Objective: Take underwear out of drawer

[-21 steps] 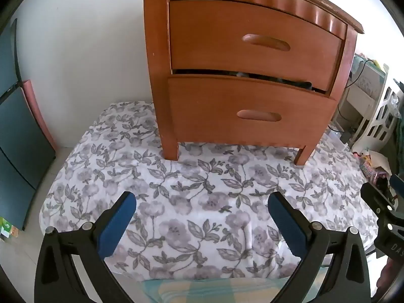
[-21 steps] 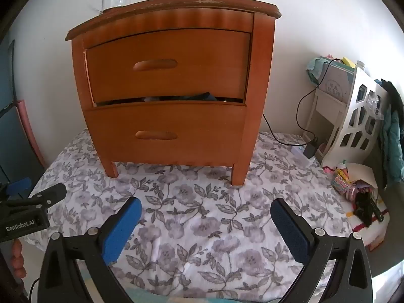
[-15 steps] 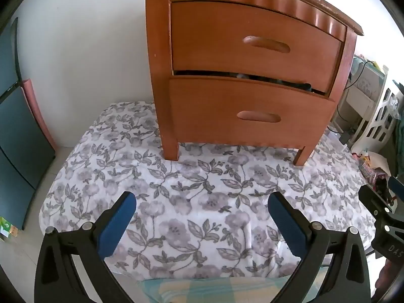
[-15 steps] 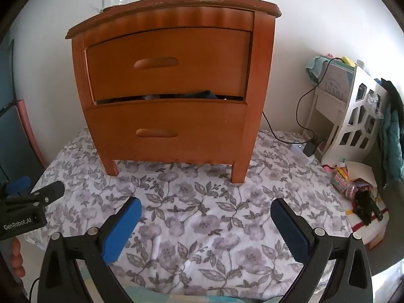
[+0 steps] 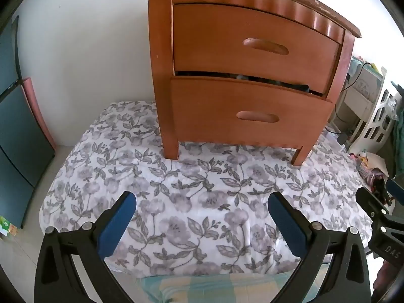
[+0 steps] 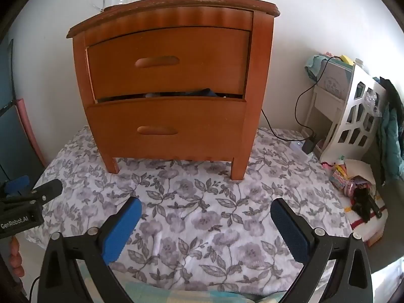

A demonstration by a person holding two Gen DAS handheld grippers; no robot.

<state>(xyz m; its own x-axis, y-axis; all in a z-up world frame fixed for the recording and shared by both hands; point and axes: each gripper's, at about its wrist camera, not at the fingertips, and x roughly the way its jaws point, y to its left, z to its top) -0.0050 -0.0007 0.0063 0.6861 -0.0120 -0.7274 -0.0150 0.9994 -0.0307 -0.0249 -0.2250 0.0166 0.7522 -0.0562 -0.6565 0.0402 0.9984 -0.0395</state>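
My left gripper [image 5: 202,202] and right gripper [image 6: 205,208] both hang with blue ribbed pads spread wide and empty over the floral quilted cloth [image 6: 202,202]. At twelve o'clock stands the glossy wooden nightstand [image 6: 174,80], its curved lower drawer [image 6: 166,128] barely ajar. Only a dark sliver of underwear [image 6: 202,93] shows in the gap; the rest is hidden.
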